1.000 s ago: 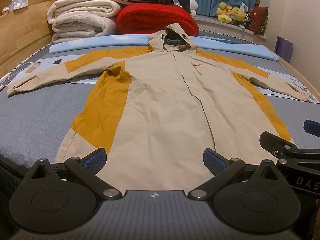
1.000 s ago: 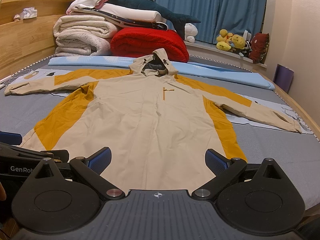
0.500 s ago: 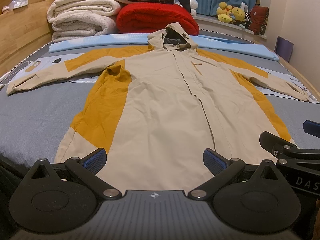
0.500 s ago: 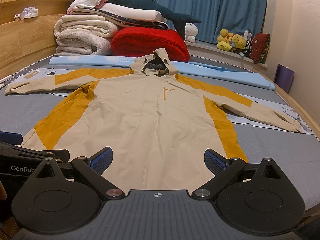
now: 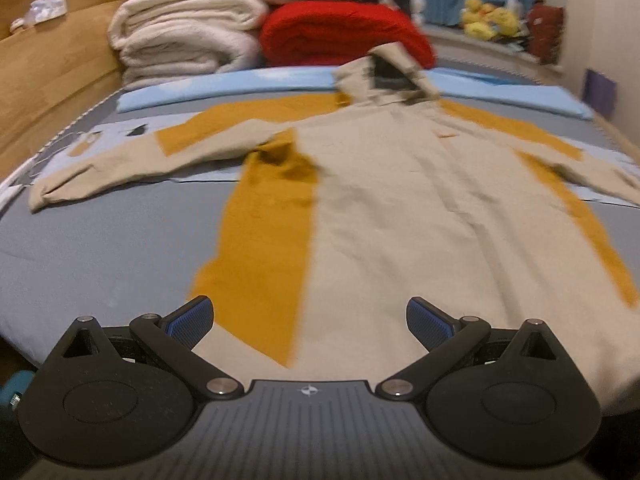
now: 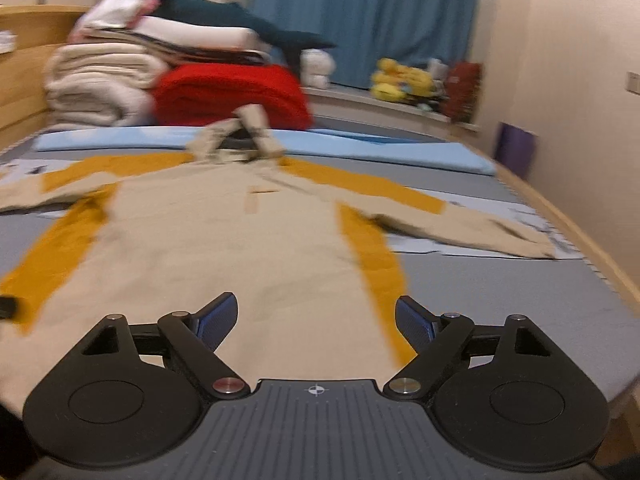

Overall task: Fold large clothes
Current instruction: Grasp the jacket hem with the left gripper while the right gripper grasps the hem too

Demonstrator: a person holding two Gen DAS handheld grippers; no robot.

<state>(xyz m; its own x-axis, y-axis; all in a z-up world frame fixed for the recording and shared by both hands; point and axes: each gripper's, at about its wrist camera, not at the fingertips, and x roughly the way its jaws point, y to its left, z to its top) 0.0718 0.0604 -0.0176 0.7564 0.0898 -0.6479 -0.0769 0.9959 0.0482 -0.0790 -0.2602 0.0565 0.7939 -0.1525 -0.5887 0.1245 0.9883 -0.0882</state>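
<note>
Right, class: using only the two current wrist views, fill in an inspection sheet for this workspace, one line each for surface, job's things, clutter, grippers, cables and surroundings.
Surface: grey bed cover, with a light blue mat across the far end.
Job's things: beige and mustard hooded coat lying flat and unfolded, front up, both sleeves spread out, hood toward the far end.
Clutter: folded cream bedding and a red blanket stacked beyond the hood; yellow plush toys on the ledge.
Grippers: left gripper open, holding nothing; right gripper open, holding nothing; both near the hem.
Cables: nothing seen.
Surroundings: wooden headboard, blue curtain, cream wall.
</note>
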